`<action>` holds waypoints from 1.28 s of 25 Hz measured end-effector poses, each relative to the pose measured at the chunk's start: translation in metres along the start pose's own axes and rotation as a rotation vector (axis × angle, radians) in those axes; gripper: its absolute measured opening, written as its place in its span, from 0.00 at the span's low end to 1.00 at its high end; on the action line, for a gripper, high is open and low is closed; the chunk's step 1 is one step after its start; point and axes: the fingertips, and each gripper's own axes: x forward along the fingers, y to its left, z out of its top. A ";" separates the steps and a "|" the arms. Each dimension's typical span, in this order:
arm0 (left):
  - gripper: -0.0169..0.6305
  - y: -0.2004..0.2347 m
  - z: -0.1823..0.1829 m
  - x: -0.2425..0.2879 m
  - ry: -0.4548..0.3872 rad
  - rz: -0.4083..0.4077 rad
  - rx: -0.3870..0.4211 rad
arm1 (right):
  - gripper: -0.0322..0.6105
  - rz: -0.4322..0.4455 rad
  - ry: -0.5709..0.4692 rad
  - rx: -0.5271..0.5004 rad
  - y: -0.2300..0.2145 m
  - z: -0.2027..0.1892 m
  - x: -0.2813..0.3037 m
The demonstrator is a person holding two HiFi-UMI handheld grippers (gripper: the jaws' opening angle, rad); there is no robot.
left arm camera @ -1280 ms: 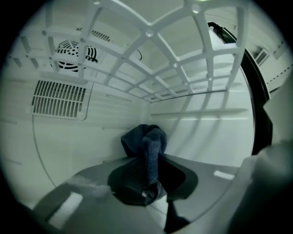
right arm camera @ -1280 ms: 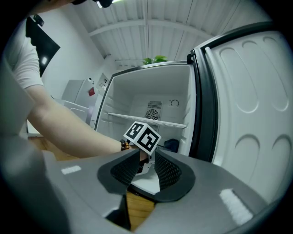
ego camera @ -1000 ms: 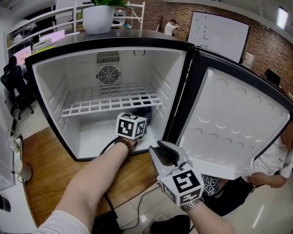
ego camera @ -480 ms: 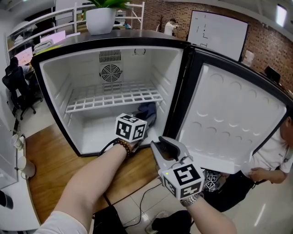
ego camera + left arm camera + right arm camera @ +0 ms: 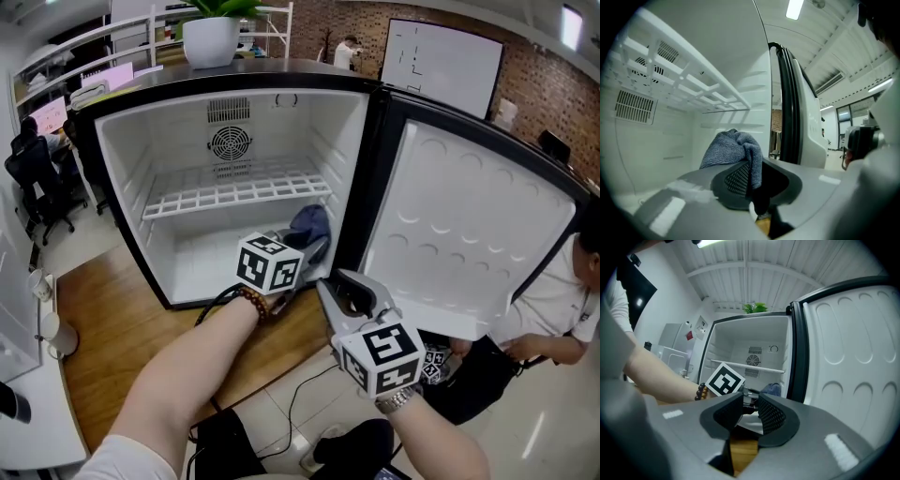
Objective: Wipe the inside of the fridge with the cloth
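Left claw (image 5: 752, 180): jaws nearly together, pinching a fold of the blue-grey cloth (image 5: 731, 147); the rest of the cloth bunches up and forward over the tips, so the wad leads the claw rather than trailing it. In the head view the claw itself sits under its marker cube (image 5: 270, 263) and only the cloth shows past it, toward upper right. Cloth lies in the lower compartment of the fridge (image 5: 112, 150), under the wire shelf (image 5: 234, 194), at the right-hand end of the cavity close to the right inner wall (image 5: 342, 159). Cannot tell whether it presses on that wall or on the fridge floor (image 5: 202, 262), or hangs just clear. Key relation: the wad sits at the far right of the open space, so nearly all bare white surface, floor and back wall below the fan grille (image 5: 230, 142), lies to picture left of it; judged, the next stroke would run leftward with the cloth leading. Right claw (image 5: 749, 414): jaws about half apart, nothing between them, outside the fridge below its front edge, beside the open door (image 5: 469, 225), over the wooden floor (image 5: 122, 328). Left hand is plainly the nearer to the work
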 end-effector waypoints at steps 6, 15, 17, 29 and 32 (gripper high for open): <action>0.11 -0.022 0.003 -0.007 -0.001 -0.041 0.015 | 0.21 -0.007 0.008 -0.001 0.005 0.000 -0.010; 0.11 -0.038 0.009 -0.031 -0.021 -0.084 0.003 | 0.21 -0.031 0.006 -0.012 0.002 0.010 -0.026; 0.11 -0.041 0.012 -0.043 -0.032 -0.106 0.009 | 0.21 -0.035 0.012 -0.009 -0.002 0.010 -0.028; 0.11 -0.100 0.039 -0.117 -0.094 -0.457 0.067 | 0.31 0.132 0.044 0.099 -0.019 0.015 -0.023; 0.11 -0.115 0.045 -0.128 -0.101 -0.536 0.059 | 0.39 0.241 0.029 0.156 -0.014 0.020 -0.023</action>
